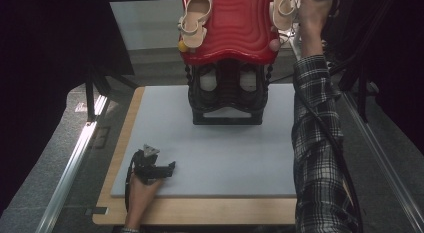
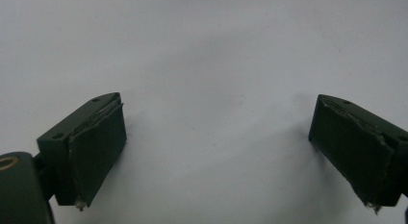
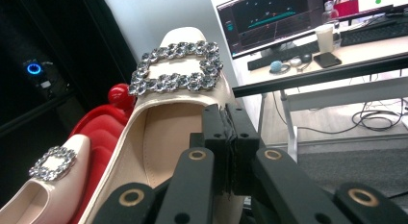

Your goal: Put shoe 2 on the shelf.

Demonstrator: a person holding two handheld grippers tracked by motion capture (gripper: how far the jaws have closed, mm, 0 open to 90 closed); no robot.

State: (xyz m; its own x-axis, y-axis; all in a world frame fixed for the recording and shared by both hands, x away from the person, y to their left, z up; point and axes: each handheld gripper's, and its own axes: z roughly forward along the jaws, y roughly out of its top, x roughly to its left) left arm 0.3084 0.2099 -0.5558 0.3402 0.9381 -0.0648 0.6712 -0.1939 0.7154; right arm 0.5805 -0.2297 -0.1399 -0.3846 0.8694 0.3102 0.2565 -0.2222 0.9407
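Note:
A beige shoe with a glittering buckle hangs tilted over the red wavy top of a shoe rack. My right gripper is shut on its side rim. In the high view this shoe is at the rack's top right corner, under the person's right hand. Its partner lies on the red top at the left, and shows low in the right gripper view as a second beige shoe. My left gripper rests low over the grey mat, jaws wide open, nothing between them.
The black lower rack holds two more shoes under the red top. The grey mat lies on a wooden board. A desk with a monitor stands beyond the rack. A metal rail runs along the left.

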